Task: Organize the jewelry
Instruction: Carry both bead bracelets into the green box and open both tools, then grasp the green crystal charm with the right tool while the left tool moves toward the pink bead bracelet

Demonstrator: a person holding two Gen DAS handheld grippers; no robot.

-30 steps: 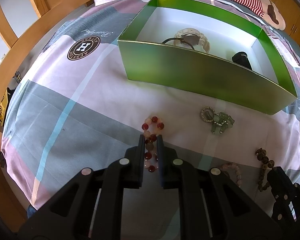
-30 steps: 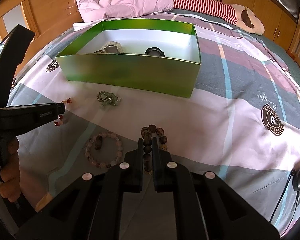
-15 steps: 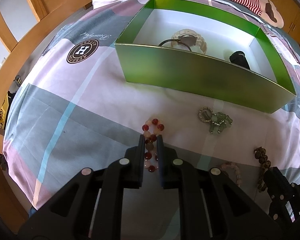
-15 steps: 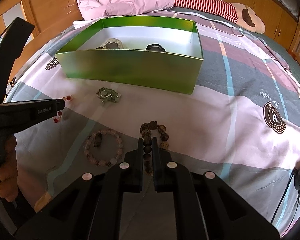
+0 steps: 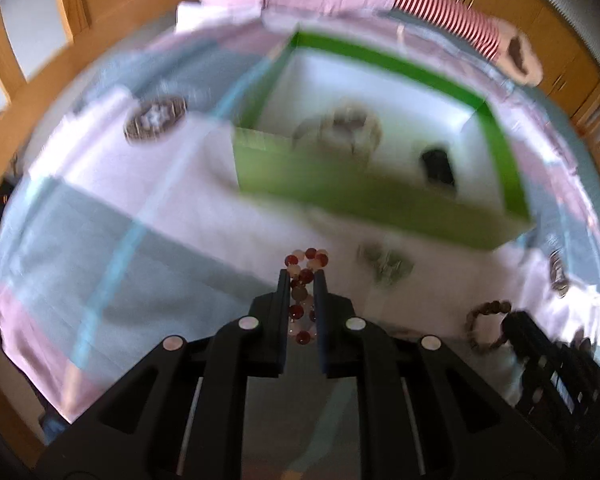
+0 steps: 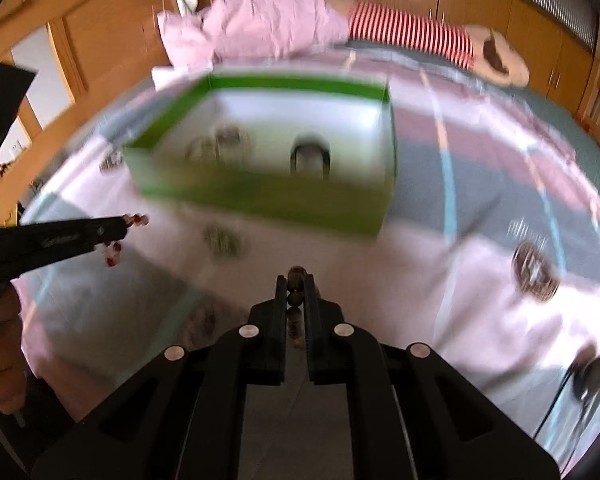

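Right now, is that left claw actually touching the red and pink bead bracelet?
Touching. In the left wrist view the left gripper has its two fingers closed on the red and pink bead bracelet, with beads pinched between them.

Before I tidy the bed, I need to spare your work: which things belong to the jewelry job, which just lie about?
Job: red bracelet, brown bracelet, green box, green trinket.
Lying about: pink cloth, striped pillow, black cable.
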